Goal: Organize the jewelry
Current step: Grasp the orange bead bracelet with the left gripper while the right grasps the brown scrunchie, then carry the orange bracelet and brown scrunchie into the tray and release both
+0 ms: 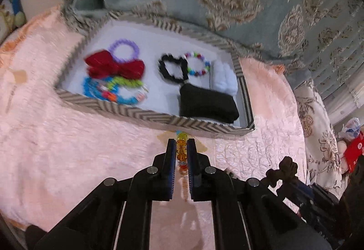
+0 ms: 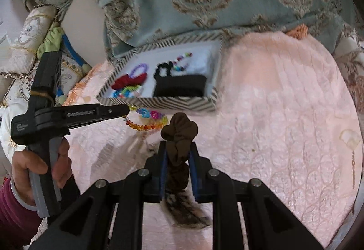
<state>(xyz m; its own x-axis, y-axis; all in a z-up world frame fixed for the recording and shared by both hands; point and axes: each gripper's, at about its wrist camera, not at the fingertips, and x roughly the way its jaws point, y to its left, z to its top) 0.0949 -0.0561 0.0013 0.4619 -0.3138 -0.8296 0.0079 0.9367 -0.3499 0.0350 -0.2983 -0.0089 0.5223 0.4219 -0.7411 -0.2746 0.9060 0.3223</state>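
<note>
Evidently both tools were loaded: the left tool (image 1: 181, 147) clenched a beaded bracelet (image 2: 147, 120) just short of the tray (image 1: 159, 116), while the right tool (image 2: 178, 153) gripped a brown scrunchie (image 2: 179, 131) over the pink bedspread (image 2: 284, 113). Best to carry each past the tray's near wall, lower onto bare lining, then release.
</note>
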